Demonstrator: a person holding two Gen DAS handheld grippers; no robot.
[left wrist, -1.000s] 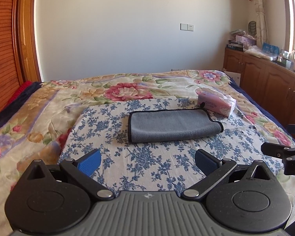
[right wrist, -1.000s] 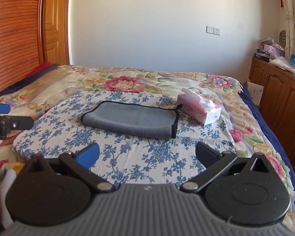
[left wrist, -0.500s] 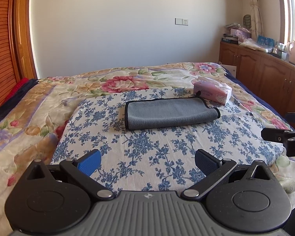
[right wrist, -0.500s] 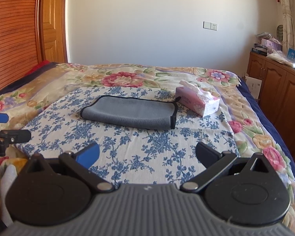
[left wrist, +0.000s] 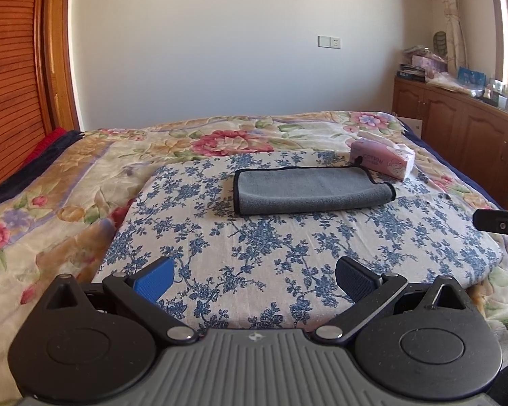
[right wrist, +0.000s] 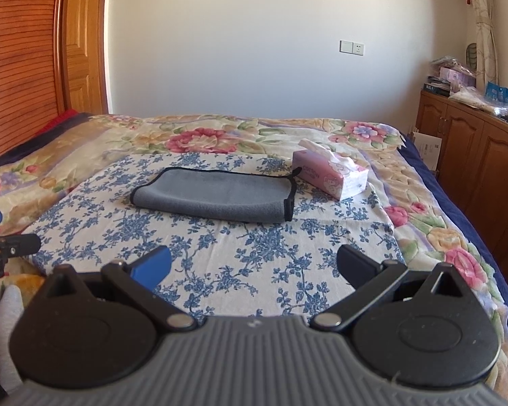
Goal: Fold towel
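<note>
The grey towel [left wrist: 310, 189] lies on the blue-flowered cloth [left wrist: 254, 243] spread over the bed [left wrist: 67, 182]. It looks already doubled over once, its black-trimmed edges meeting at the far side and its fold facing the cameras; whether another fold is wanted is a judgement I cannot settle. The left tongs [left wrist: 254, 279] and the right tongs [right wrist: 254, 270] are both spread wide, holding nothing, and hover well short of the towel. A pink tissue box [right wrist: 332, 177] sits just beside the towel's right end, near its hanging loop, and could be knocked during a grab there. A wooden cabinet [right wrist: 474, 142] stands well apart.
</note>
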